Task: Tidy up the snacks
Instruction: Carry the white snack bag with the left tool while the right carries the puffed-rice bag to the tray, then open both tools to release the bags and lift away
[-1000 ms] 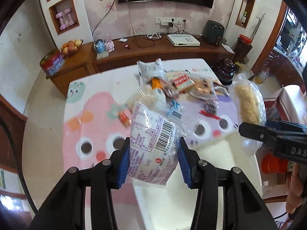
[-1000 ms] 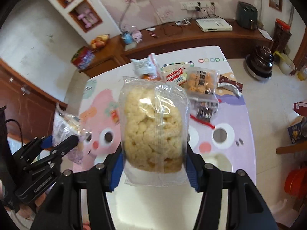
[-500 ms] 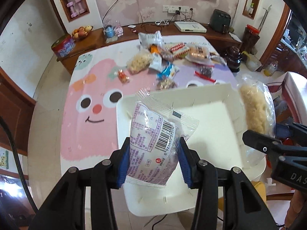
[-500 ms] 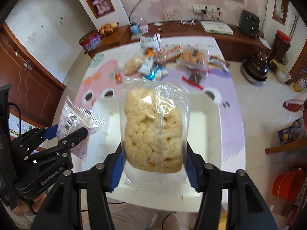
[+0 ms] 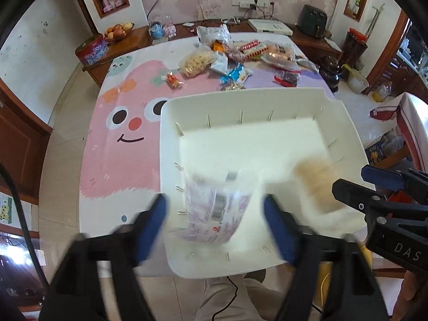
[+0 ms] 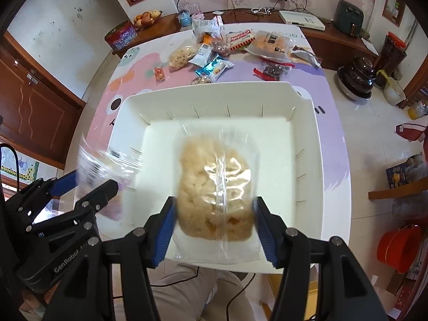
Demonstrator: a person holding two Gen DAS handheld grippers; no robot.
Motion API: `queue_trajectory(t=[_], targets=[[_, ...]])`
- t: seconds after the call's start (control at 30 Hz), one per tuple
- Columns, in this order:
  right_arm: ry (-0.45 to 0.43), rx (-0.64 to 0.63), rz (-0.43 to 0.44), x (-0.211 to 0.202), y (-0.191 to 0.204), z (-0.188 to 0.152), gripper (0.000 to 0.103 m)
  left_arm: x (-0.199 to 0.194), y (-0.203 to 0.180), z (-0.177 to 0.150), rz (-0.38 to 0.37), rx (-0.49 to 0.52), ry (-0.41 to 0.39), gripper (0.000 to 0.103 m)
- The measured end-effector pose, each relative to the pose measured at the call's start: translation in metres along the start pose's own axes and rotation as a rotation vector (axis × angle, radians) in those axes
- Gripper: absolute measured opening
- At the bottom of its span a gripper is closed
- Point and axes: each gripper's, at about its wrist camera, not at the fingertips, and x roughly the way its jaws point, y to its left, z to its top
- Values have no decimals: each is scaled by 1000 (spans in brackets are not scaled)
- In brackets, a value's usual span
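Both grippers point steeply down over the white bin [image 6: 307,139] at the near edge of the table [image 5: 107,144]. The left gripper [image 5: 214,215] has just been opening its jaws: its blue pads stand wide apart, and the printed snack packet [image 5: 214,208], blurred, sits between them over the bin's near left corner, touching neither pad. The right gripper [image 6: 215,218] has its jaws pressed on both sides of a clear bag of puffed rice cake [image 6: 214,192], held upright above the bin floor. Below, a person's beige trousers [image 6: 187,294] show past the table edge.

The table wears a cloth with a pink cartoon face and a purple one beside it. At its far end lies a heap of loose snacks [image 5: 240,56]: clear bags of pale puffs, a blue wrapper, a red-and-white pack, a small orange one apart to the left. Behind runs a wooden sideboard [image 6: 165,25] with a fruit bowl [image 6: 147,18] and a red tin [image 6: 121,36], under pink flowered wallpaper.

"GenRobot.AI" is printed on the left gripper's body, "DAS" on the right one's. The packet shows a barcode; its text is too blurred to read.
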Motion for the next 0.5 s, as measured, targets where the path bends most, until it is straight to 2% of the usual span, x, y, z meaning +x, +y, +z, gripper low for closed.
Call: queue_trajectory(t=[0.13, 0.33, 0.5], targets=[[-30, -22, -18, -9, 7, -1, 57, -9, 3, 0, 8, 0, -31, 85], [-62, -30, 4, -22, 14, -3, 57, -18, 10, -3, -10, -17, -48, 85], [-131, -52, 25, -39, 21, -4, 57, -26, 14, -5, -12, -17, -63, 85]])
